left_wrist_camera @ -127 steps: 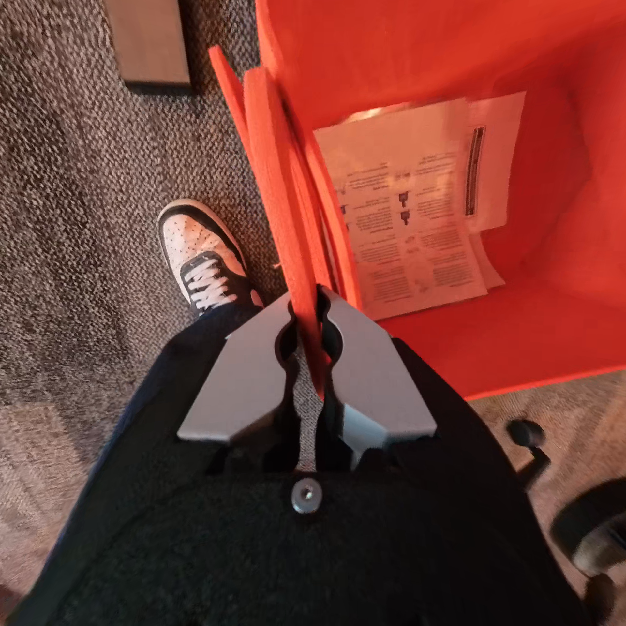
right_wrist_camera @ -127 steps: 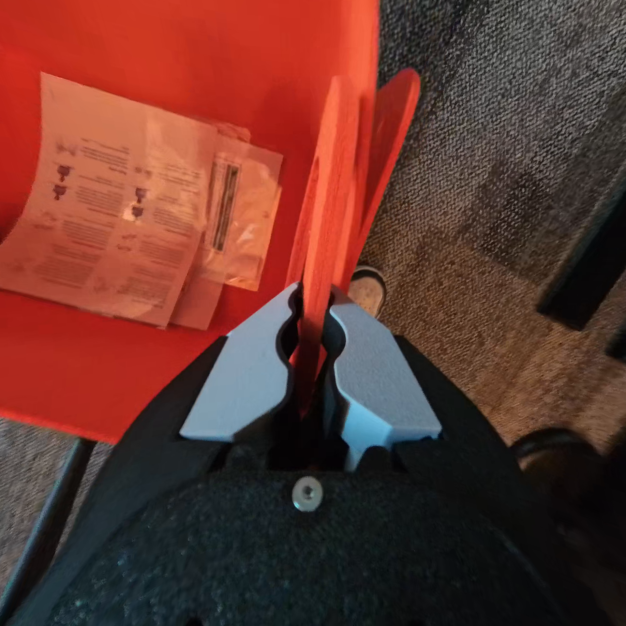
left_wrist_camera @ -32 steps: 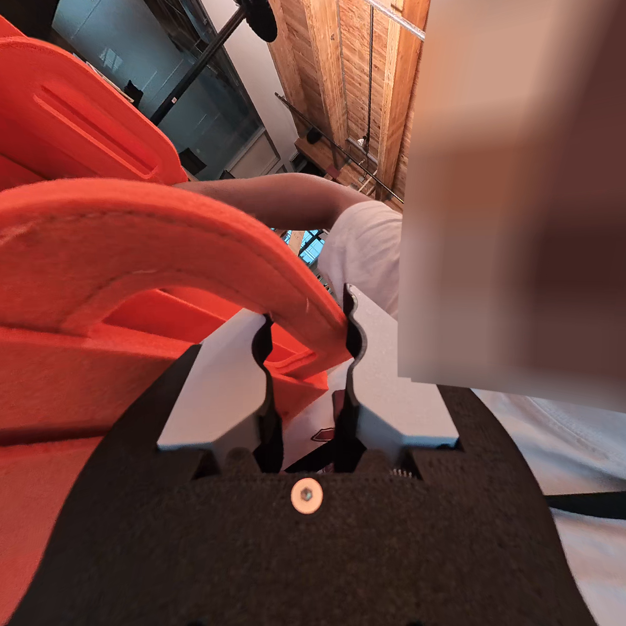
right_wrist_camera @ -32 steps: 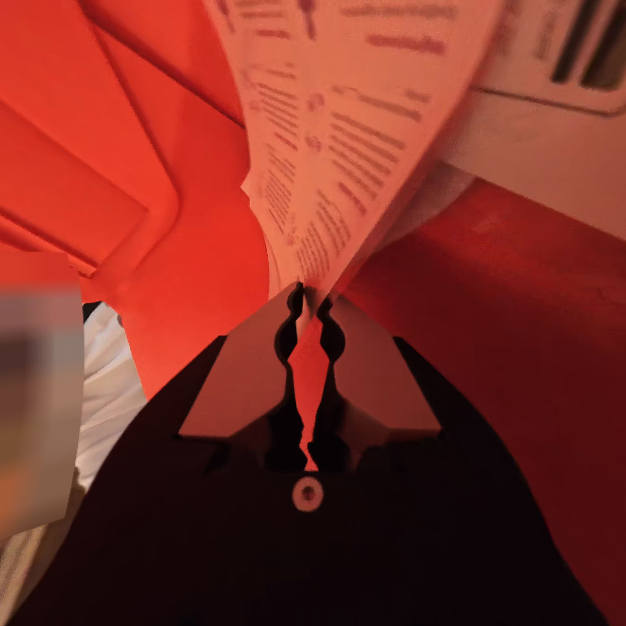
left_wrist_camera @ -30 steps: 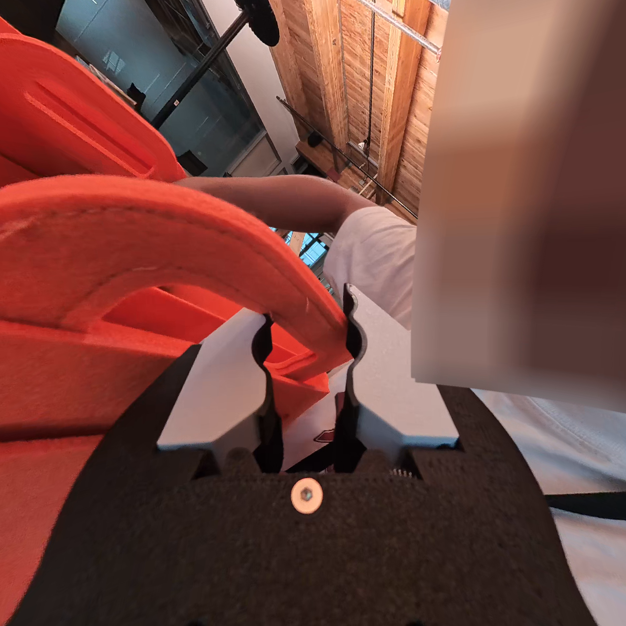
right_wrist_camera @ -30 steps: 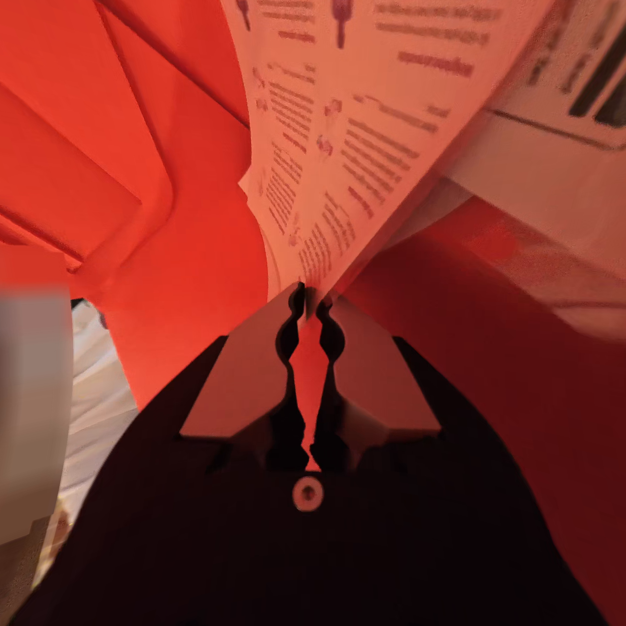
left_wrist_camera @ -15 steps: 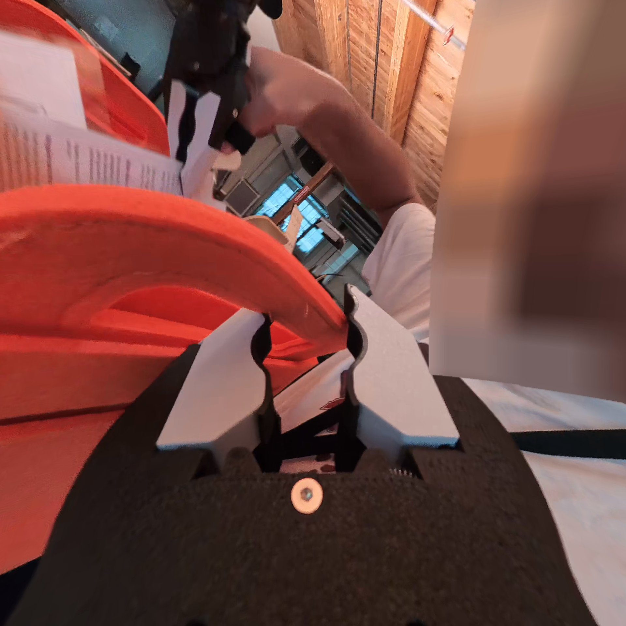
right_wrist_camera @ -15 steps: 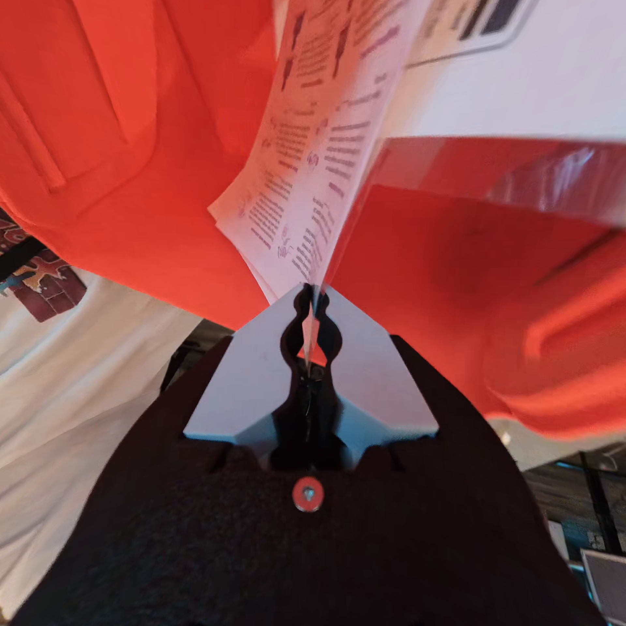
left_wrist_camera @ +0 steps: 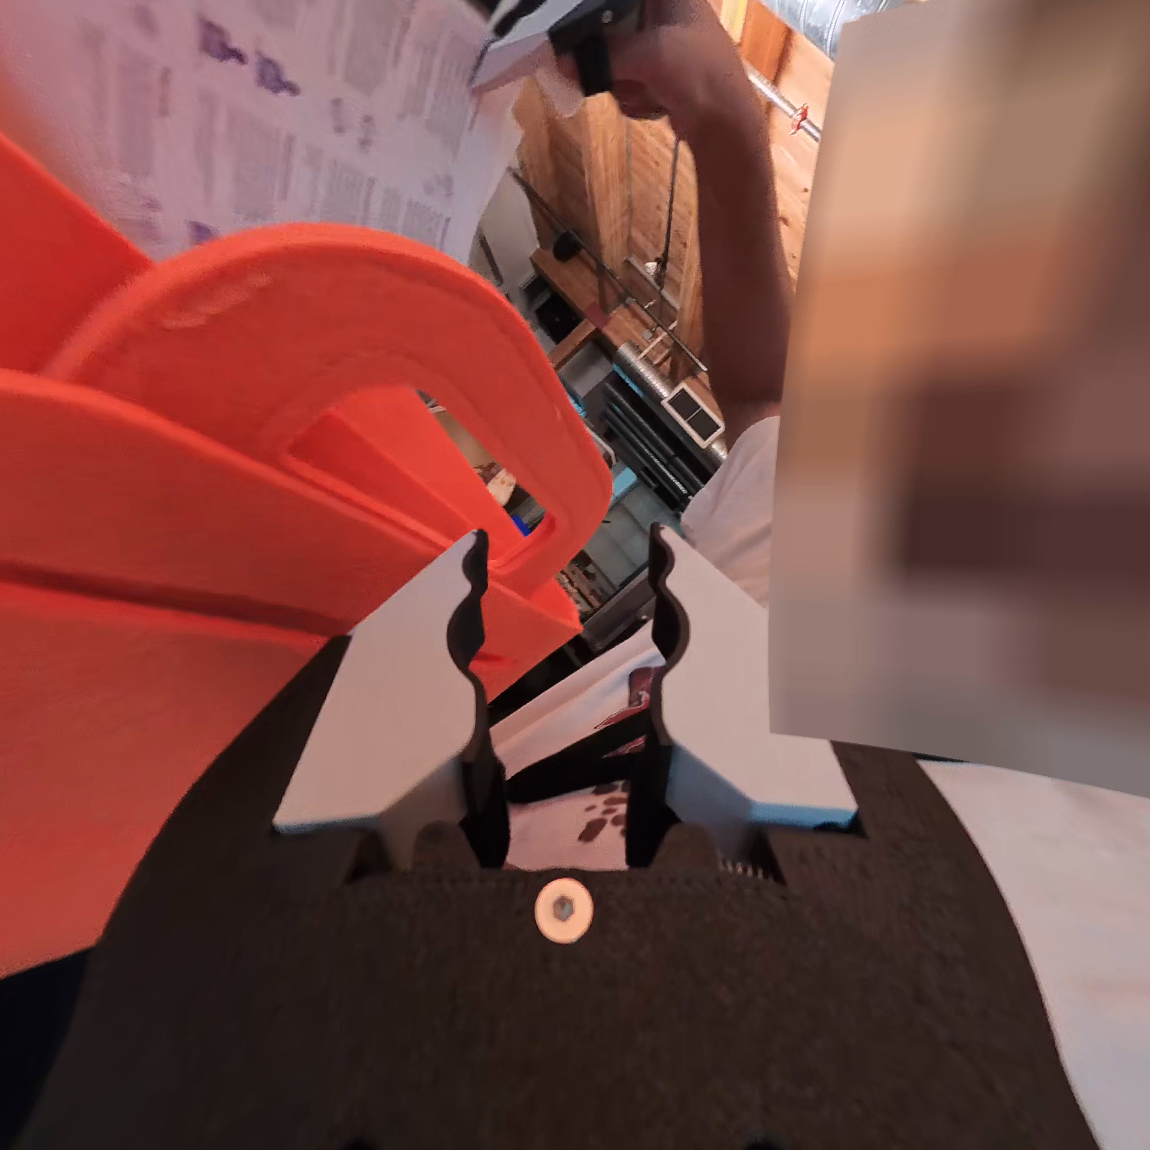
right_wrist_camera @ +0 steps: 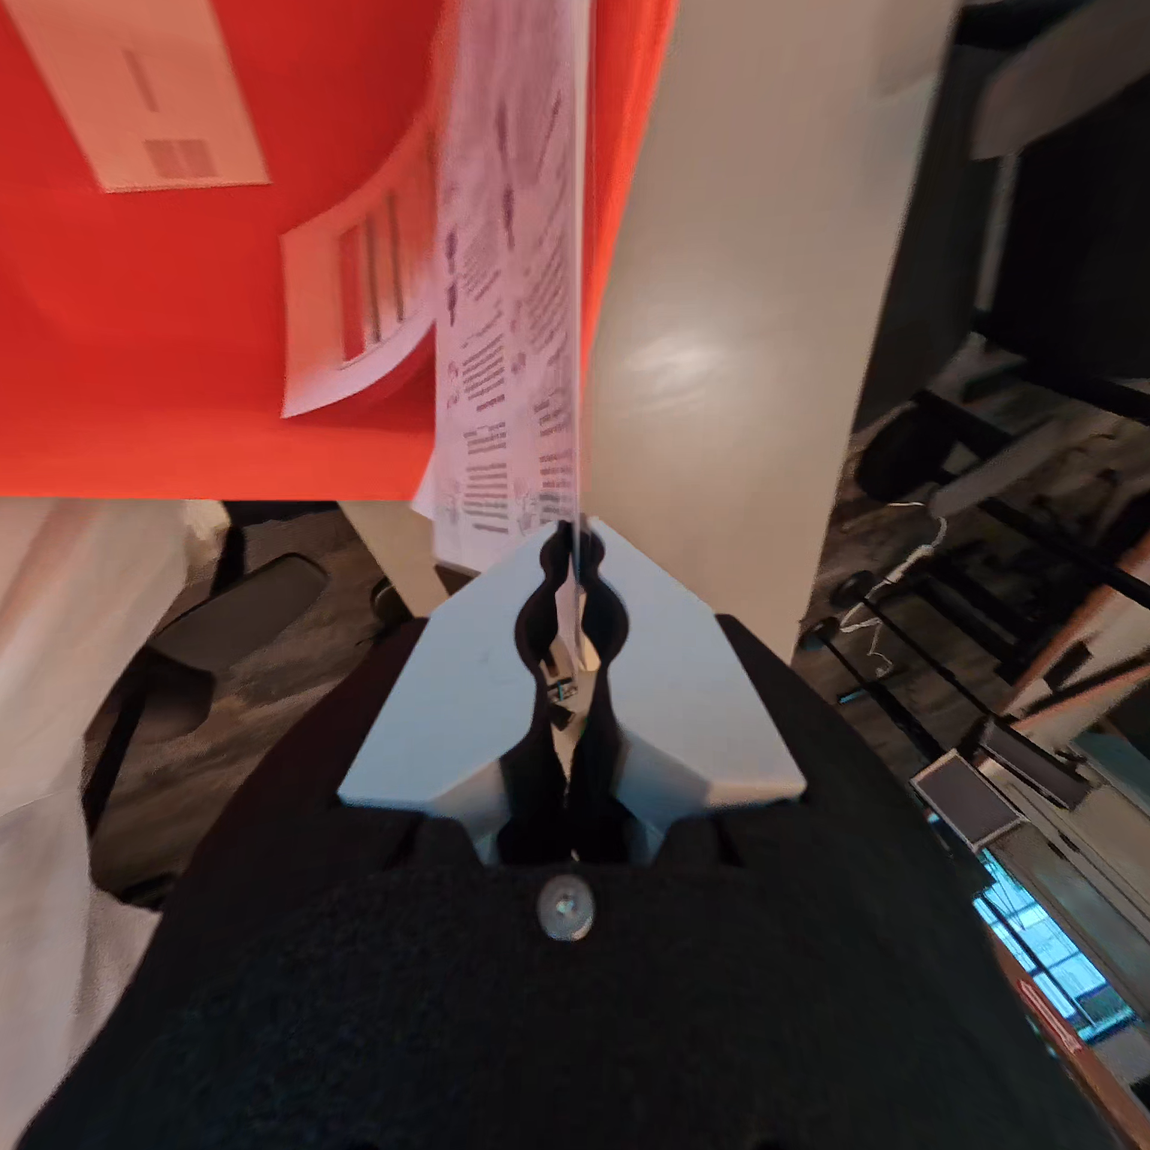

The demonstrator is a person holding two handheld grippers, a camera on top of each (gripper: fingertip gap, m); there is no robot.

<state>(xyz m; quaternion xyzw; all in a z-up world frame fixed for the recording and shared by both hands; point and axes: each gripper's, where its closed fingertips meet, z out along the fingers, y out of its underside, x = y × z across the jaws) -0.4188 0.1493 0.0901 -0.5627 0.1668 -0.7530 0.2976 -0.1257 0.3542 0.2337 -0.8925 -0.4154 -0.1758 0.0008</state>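
Both views differ: right gripper (right_wrist_camera: 573,535) pinches printed sheet (right_wrist_camera: 516,348).

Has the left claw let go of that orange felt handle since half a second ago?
Yes. The left claw now stands open, and the orange felt handle lies beside its left finger rather than pinched between both, as it was earlier.

Left hand-held gripper (left_wrist_camera: 566,541): black textured body, pale grey wavy-edged fingers (left_wrist_camera: 398,691), one silver screw (left_wrist_camera: 563,910). Right hand-held gripper (right_wrist_camera: 572,529): identical. Wearer: white printed T-shirt (left_wrist_camera: 734,523).
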